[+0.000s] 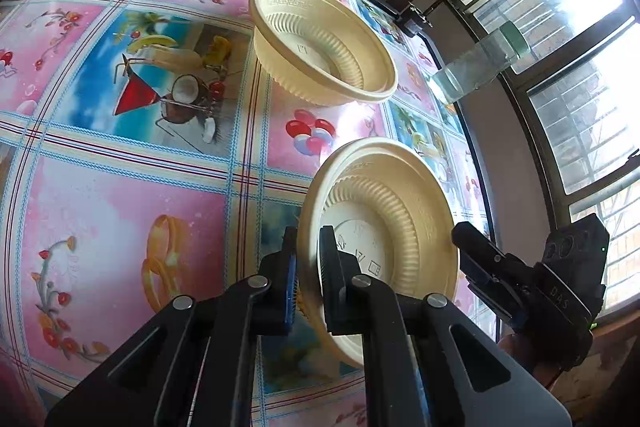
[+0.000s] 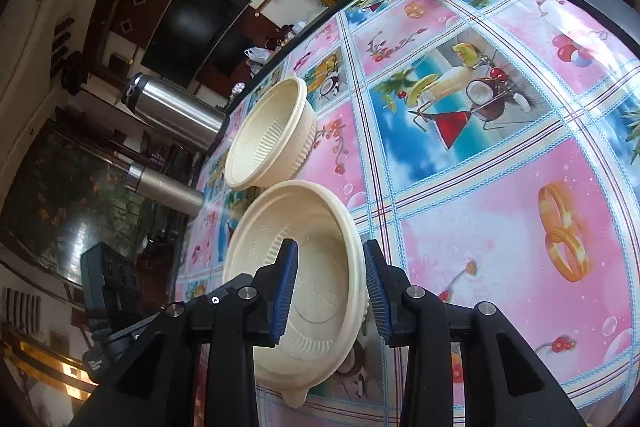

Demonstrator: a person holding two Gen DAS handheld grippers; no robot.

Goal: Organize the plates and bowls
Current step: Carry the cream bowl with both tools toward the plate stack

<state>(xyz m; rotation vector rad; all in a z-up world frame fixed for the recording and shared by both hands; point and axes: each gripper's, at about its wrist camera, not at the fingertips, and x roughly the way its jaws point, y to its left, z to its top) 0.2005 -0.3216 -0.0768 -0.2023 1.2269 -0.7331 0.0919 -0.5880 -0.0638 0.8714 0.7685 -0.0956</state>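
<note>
The left gripper [image 1: 308,259] is pinched onto the rim of the near bowl [image 1: 384,227], one finger outside the wall and the other inside the cream bowl. The right gripper [image 2: 330,291] straddles the opposite rim of that same bowl [image 2: 312,267] with its blue-padded fingers [image 2: 285,291] spread apart, one inside the bowl and one outside; whether either pad touches the rim cannot be told. In the left wrist view the right gripper [image 1: 480,259] shows just beyond the near bowl's far edge. The near bowl sits on the table [image 1: 120,211], covered in a pink and blue pictured cloth. A second cream bowl [image 1: 324,47] stands on the cloth beyond the near bowl, apart from it. A clear bottle [image 1: 480,63] stands near the table edge, off to the side of the second bowl. Two steel flasks [image 2: 176,111] stand at the table edge on the other side of the second bowl [image 2: 268,135].
</note>
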